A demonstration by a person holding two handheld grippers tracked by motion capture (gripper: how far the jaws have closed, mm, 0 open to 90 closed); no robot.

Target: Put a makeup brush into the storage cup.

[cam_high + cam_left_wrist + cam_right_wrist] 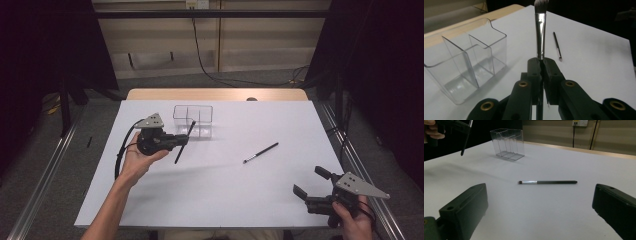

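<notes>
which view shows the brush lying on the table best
The right gripper view: the loose brush lies side-on, close and unblocked, bristles to handle. The high view shows it small; the left gripper view shows it far off, thin and foreshortened.

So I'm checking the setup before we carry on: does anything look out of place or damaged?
Nothing looks damaged or spilled. The clear organizer stands upright. One slim brush lies loose on the table; the left gripper holds the other brush beside the organizer.

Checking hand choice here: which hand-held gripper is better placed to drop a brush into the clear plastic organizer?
Left: the left hand-held gripper already clamps a black-handled makeup brush beside the clear plastic organizer.
</notes>
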